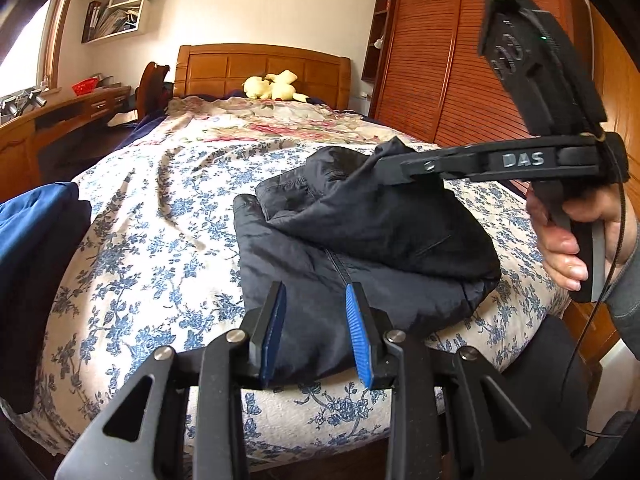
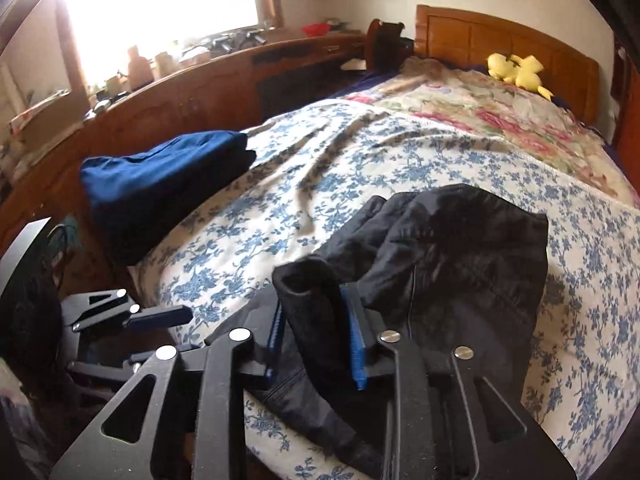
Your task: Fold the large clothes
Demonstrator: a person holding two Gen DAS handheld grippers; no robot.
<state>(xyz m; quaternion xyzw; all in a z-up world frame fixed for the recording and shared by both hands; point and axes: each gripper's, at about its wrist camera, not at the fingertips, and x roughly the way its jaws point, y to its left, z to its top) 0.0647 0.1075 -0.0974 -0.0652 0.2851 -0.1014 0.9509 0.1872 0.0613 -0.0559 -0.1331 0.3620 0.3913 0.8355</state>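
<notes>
**Right wrist view: jacket fold half done, grip looks shaky**

A dark jacket (image 2: 448, 264) is seen lying on the bed (image 2: 304, 200), near its foot edge, partly folded, with one flap lifted over the rest. A bunched bit of that flap stands between the blue pads (image 2: 357, 344) of the right gripper (image 2: 316, 340). The jaws are only part open, and whether the cloth is actually pinched can't be told.

The left gripper (image 1: 316, 332) is held just above the jacket's near edge, its jaws part open with nothing gripped between them.

What could go wrong, as a guess: if the right jaws are loose, the flap could slip out and flop back, and the fold would be undone. Slick fabric like this probably slides easily. With the near edge unpinned by the left gripper, the whole jacket could also get dragged across the sheet.

A folded blue garment (image 2: 168, 168) is already lying further left, well apart.
</notes>
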